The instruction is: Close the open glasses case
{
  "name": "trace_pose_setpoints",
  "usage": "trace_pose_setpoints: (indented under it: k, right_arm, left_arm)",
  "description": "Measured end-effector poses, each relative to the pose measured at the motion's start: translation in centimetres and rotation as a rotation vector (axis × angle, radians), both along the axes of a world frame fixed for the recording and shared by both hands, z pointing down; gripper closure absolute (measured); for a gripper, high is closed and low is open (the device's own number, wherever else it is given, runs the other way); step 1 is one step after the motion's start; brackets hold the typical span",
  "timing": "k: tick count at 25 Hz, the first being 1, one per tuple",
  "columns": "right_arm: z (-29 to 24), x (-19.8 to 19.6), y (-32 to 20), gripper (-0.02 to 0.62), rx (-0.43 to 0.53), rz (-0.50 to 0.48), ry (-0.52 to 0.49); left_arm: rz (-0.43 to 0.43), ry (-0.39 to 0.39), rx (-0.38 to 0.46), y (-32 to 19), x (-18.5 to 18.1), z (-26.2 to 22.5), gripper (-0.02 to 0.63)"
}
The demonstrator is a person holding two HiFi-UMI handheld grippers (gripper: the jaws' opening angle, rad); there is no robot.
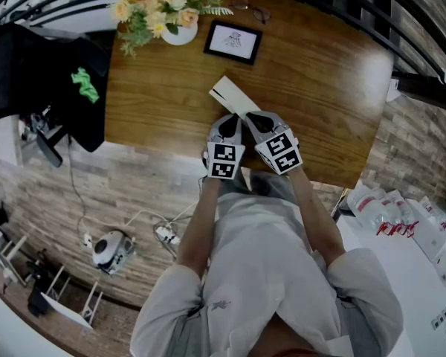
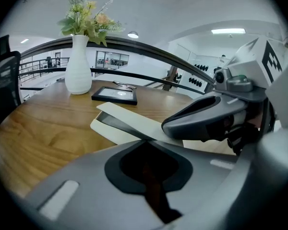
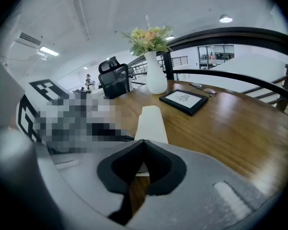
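Jaws together, left gripper (image 1: 228, 120) beside right gripper (image 1: 259, 117) at glasses case (image 1: 230, 93)

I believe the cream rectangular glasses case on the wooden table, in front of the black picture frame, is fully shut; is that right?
Not quite: the cream rectangular glasses case is open, with its lid raised off the lower half, as the left gripper view shows. It does lie on the wooden table, in front of the black picture frame.
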State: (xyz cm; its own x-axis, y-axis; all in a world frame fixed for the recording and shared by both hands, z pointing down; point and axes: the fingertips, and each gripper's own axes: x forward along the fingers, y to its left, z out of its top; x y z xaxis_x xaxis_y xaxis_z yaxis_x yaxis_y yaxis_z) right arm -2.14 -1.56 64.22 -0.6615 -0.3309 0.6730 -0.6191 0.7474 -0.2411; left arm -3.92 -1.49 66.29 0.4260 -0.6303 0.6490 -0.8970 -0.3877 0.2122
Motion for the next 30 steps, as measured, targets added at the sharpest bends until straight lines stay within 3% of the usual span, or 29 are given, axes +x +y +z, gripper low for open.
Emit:
trace_pose_setpoints:
  k: [20, 30]
  right_arm:
    - [1.7, -0.8, 1.1, 0.592, -0.039, -0.018, 0.020]
    - [1.3, -0.8, 1.0, 0.592, -0.034, -0.001, 0.017]
  left_arm:
    - [0.039, -0.058, -0.090, 1.2, -1.0, 1.8, 0.588]
    - [0.039, -0.064, -0.065, 0.7, -1.9, 0.8, 0.588]
